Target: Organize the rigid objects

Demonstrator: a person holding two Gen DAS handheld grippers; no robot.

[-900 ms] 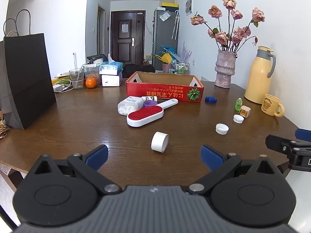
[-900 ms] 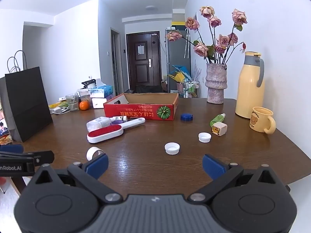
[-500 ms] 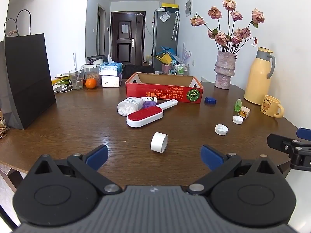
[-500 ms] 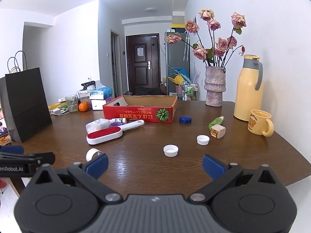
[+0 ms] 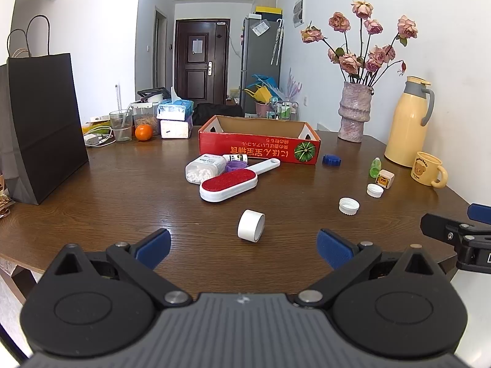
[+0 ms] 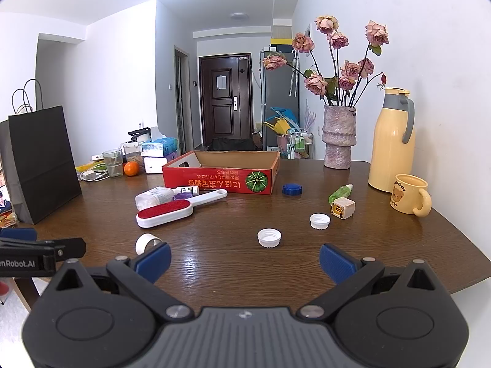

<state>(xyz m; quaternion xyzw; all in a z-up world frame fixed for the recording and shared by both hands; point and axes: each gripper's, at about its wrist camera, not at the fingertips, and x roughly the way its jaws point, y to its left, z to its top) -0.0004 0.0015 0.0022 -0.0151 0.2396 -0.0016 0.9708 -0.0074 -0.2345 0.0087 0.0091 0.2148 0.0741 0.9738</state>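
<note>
both grippers, left gripper (image 5: 242, 248) and right gripper (image 6: 245, 259), hang spread wide, empty. white tape roll (image 5: 251, 225) lies nearest, before the red cardboard box (image 5: 259, 147); pinch across its rim, lift cleanly.

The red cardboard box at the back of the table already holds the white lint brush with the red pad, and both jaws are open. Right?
Not quite. The white lint brush with the red pad lies on the wooden table in front of the red cardboard box, as the right wrist view shows. Both jaws are open.
</note>
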